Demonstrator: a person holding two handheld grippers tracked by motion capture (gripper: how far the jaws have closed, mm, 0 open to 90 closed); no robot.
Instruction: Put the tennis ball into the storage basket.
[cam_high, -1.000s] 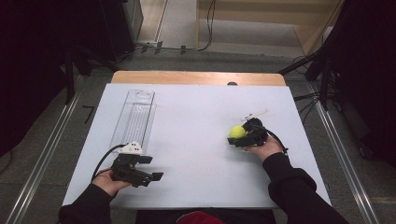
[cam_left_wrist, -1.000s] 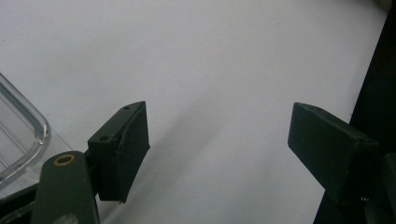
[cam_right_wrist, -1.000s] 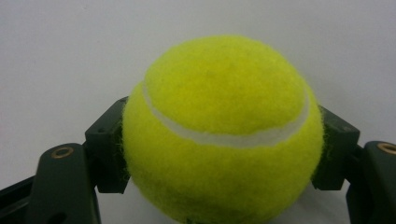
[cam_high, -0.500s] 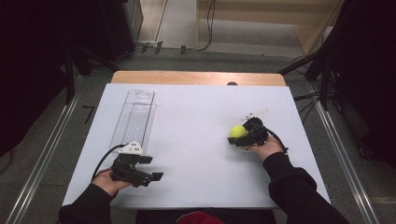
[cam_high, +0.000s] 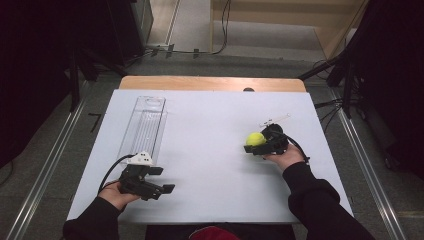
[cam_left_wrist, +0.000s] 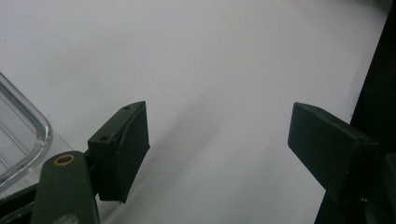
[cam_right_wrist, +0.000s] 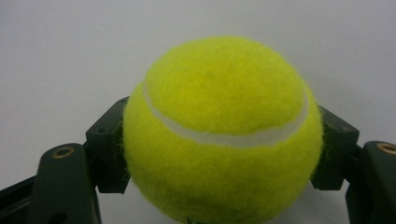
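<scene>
On the white table (cam_high: 210, 150), 1 clear plastic tray (cam_high: 145, 125) lies at the left, its near end hidden behind the left gripper (cam_high: 167, 188), whose 2 jaws stand spread over bare tabletop. At the right, the right gripper (cam_high: 250, 148) pinches 1 yellow tennis ball (cam_high: 256, 139); the right gripper view shows the ball's white seam, which is too small to make out from above.
</scene>
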